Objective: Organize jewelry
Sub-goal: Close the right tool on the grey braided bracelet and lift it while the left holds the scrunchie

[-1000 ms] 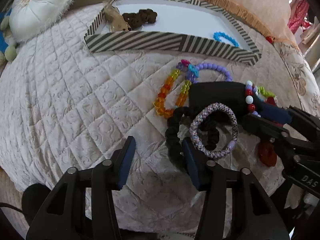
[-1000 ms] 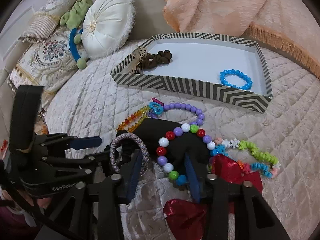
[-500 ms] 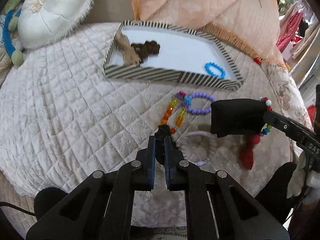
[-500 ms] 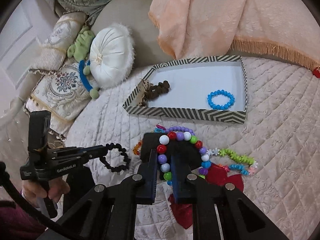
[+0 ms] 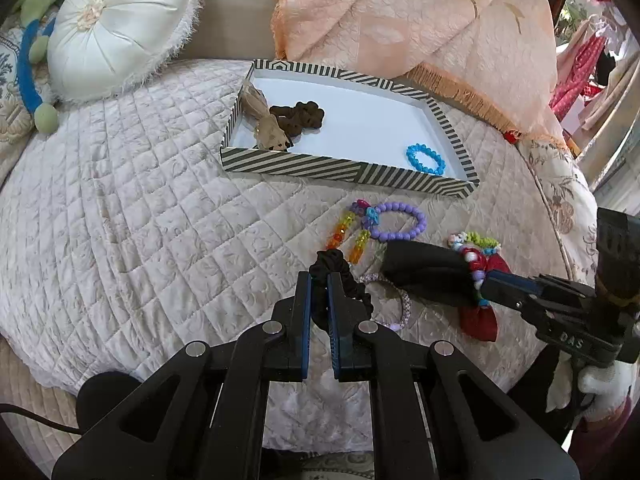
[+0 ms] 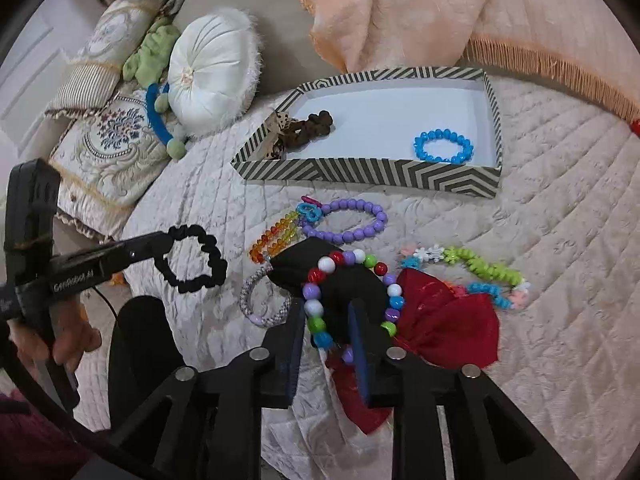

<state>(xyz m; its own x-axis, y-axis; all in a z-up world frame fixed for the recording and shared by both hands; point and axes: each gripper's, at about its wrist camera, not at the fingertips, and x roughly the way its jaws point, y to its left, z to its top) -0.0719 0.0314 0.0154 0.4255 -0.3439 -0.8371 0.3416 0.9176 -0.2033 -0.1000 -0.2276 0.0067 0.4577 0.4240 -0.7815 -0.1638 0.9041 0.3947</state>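
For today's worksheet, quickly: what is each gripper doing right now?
Left gripper: shut on the black scrunchie.
Right gripper: shut on the multicolored bead bracelet and the black cloth behind it.

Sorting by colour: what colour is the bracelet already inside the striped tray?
Bright blue bracelet, clearest in the right wrist view.

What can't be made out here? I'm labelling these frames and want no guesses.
- Braided band: its far side hidden under the black holder, both views.
- Red bow: lower part behind the right gripper, right wrist view.
- Tan item in striped tray: too small to identify.
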